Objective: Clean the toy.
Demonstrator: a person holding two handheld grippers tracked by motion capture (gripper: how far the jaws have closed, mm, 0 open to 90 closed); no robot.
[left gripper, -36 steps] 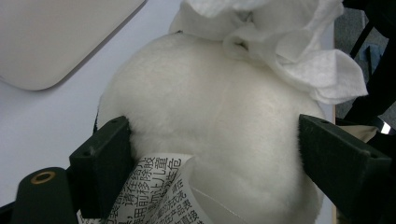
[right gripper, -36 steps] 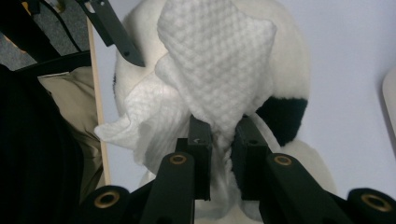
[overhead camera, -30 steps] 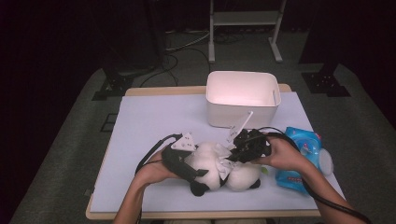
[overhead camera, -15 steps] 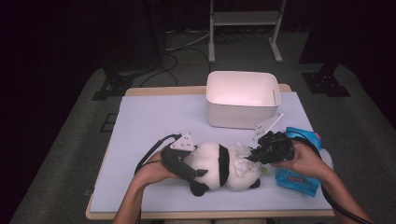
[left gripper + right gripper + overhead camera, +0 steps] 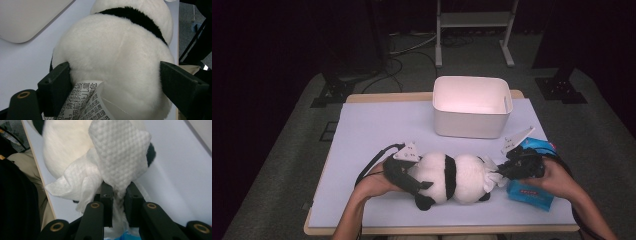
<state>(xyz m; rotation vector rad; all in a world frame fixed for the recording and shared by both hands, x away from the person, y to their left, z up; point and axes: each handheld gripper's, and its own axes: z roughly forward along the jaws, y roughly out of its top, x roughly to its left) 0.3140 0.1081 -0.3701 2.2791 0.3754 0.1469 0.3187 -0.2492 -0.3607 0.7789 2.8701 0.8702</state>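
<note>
High view: a plush panda [image 5: 452,179] lies on its side near the front edge of a pale table [image 5: 377,125], with a white bin [image 5: 472,106] standing behind it. The left gripper [image 5: 414,184] clasps one end of the toy. The right gripper [image 5: 504,172] sits at the other end, over a blue wipe packet [image 5: 532,187], with a white wipe [image 5: 491,176] bunched between it and the toy.

Left gripper view: the two black jaws stand wide and press into the white fur of the panda [image 5: 117,52] on both sides, grasping it. A printed care label [image 5: 85,100] hangs between them.

Right gripper view: the jaws are clenched on a pinch of the wipe [image 5: 120,155], which fans out against the panda [image 5: 67,147].

Judgement: the grip on the wipe is narrow, so a firm rub could pull the sheet out of the jaws or tear it. The toy is soft and lies close to the table edge; a hard push from the right could roll it out of the left jaws' hold.
</note>
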